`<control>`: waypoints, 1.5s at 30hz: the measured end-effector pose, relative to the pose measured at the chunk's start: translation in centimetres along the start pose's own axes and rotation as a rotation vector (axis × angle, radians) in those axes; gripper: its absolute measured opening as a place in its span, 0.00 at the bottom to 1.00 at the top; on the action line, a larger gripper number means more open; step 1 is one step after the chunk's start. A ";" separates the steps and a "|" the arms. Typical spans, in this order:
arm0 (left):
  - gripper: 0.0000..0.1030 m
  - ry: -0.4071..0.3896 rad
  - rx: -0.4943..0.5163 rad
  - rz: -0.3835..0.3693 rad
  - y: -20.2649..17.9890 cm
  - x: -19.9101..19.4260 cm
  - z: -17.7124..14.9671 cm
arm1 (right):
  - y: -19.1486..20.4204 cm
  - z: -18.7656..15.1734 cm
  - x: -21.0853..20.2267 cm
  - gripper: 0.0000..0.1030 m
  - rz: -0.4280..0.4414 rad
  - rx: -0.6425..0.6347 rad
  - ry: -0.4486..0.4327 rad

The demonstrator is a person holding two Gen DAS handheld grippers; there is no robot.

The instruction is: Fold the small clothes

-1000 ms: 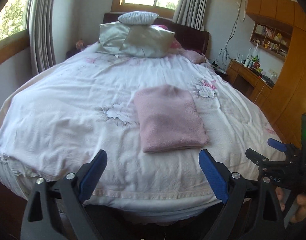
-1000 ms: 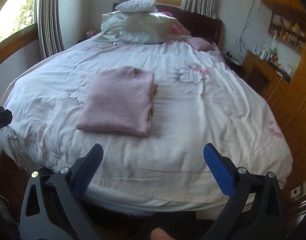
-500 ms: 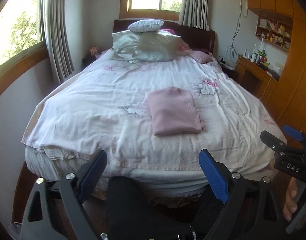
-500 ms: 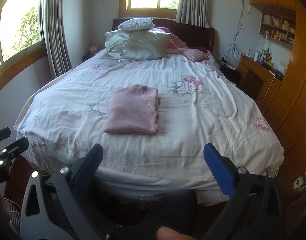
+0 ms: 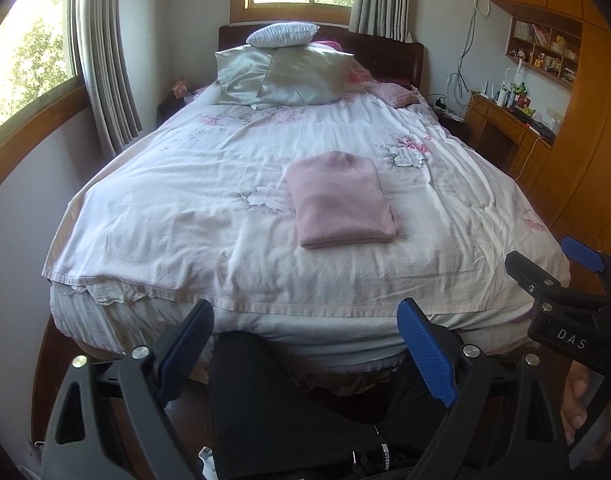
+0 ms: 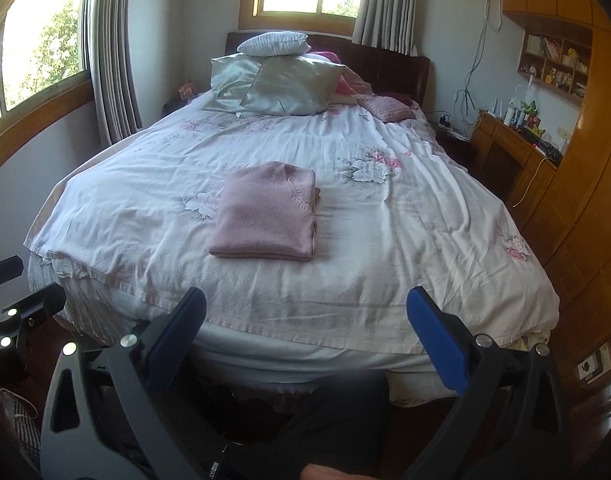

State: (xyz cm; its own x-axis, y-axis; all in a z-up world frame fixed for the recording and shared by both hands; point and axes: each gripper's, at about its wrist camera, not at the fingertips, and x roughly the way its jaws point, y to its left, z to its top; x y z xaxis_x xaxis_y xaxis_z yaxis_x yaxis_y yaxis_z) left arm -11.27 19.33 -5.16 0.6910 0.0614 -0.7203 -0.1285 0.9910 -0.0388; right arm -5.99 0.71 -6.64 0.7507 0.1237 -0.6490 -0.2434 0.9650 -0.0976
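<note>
- On the bed (image 5: pixel 153 216), mid-mattress: pink sweater (image 5: pixel 339 200), folded into a neat rectangle, flat on the floral quilt.
- Long axis runs head-to-foot of the bed, roughly along both cameras' line of sight; folded edge faces the foot.
- Left tongs (image 5: pixel 305 354): spread wide, empty, held off the foot of the bed, well apart from the sweater.
- Right tongs (image 6: pixel 305 338): also spread wide, empty, likewise off the foot end.
- Key relation: sweater sits ahead and slightly right of the left tongs, ahead and slightly left of the right tongs, so it lies between the two, neither clearly nearer.
- Right tongs also show at the right edge of the left wrist view, a hand (image 5: pixel 585 400) gripping the handle.
- Judgement: fold looks complete; no loose sleeve visible. Any further move would need a reach forward over the bed edge.
- Pillows (image 5: pixel 285 76) at the headboard, far from the action.
</note>
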 end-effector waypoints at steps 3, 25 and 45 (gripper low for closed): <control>0.90 0.005 -0.008 0.002 0.2 0.1 0.0 | 0.2 -0.1 0.0 0.97 0.002 0.000 0.002; 0.90 0.017 -0.022 0.026 0.6 0.5 0.0 | 0.0 -0.1 0.3 0.97 0.018 0.001 0.010; 0.90 0.017 -0.026 0.046 1.0 0.6 0.7 | -0.1 0.0 1.2 0.97 0.039 -0.023 0.016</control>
State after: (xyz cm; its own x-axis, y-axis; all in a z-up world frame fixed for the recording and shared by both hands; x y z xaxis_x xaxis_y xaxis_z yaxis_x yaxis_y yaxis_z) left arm -10.52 20.47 -5.17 0.6719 0.1051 -0.7332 -0.1790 0.9836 -0.0231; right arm -5.11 0.78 -7.40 0.7307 0.1574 -0.6644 -0.2863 0.9540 -0.0888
